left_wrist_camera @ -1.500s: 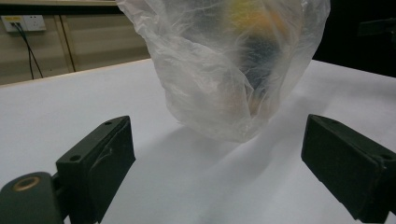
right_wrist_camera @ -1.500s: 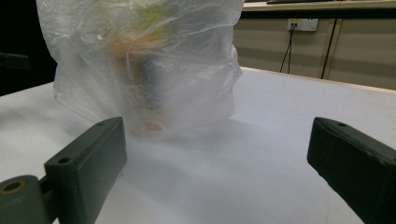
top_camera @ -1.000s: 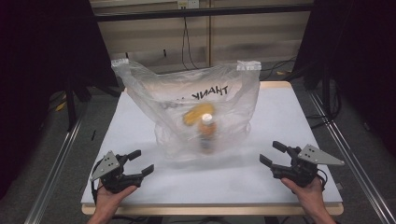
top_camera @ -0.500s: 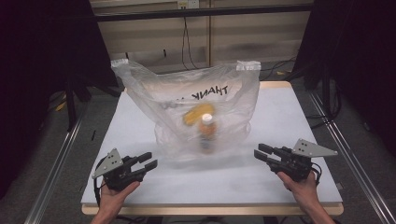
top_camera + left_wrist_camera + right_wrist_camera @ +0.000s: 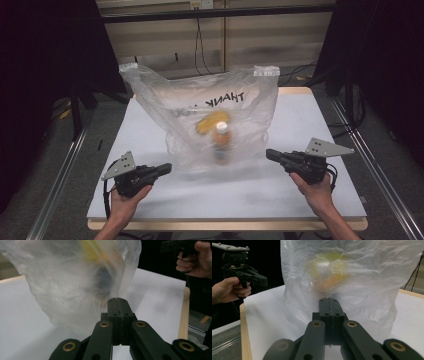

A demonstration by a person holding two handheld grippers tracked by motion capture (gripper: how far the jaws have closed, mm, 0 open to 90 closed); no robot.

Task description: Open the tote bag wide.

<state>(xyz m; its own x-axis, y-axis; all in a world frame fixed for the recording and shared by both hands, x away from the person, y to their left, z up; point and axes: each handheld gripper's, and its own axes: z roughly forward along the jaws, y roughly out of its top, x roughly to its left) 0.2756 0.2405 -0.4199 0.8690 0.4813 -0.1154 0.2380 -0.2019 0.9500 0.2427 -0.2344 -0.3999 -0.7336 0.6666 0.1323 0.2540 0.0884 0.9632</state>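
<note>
Plastic bag [image 5: 210, 117] stands untouched on worktop [image 5: 310, 200], bottle [image 5: 222, 142] inside. Left hand-held gripper [image 5: 164, 169] and right hand-held gripper [image 5: 272, 154] flank it, jaws just pressed together, empty. Handling not begun.

Colours, bag & table
Clear crinkly plastic bag [image 5: 200, 107] w/ black lettering; orange bottle [image 5: 222, 142], white cap; yellow item [image 5: 209, 121]; white tabletop [image 5: 320, 125].

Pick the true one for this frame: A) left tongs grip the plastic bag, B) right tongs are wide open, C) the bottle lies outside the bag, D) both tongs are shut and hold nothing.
D: the left tongs and right tongs each show jaws pressed together with nothing between, short of the plastic bag; the bottle stands inside it.
</note>
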